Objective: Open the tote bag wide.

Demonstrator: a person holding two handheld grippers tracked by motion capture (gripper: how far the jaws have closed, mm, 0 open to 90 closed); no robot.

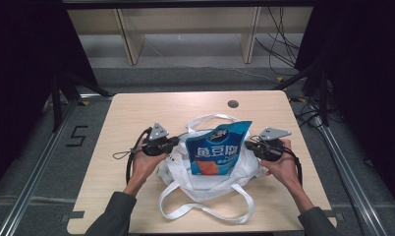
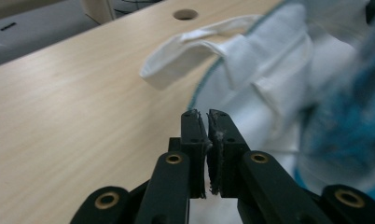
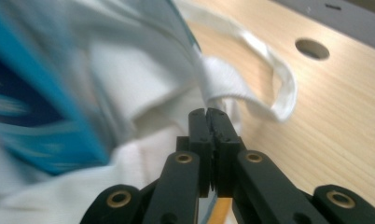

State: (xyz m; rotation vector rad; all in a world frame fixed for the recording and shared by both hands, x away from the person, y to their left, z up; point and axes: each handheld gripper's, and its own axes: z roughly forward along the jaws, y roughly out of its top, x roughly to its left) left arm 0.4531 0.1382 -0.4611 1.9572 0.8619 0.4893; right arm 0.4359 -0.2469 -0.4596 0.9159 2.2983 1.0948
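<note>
Two grippers, left (image 1: 172, 143) and right (image 1: 248, 144), fingers clamped on opposite rim edges of the white cloth tote bag (image 1: 205, 184) at frame centre on the pale wooden tabletop (image 1: 136, 113), probably keeping its mouth stretched around the upright blue snack pouch (image 1: 218, 149).

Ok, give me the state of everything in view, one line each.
Tote bag: white, mouth open, gripped at both sides, handles loose on the table.
Snack bag: blue, upright, standing partly in the tote bag.
Left gripper: shut on the tote bag's edge.
Right gripper: shut on the tote bag's edge.
Table: wooden, round hole near the far edge.
</note>
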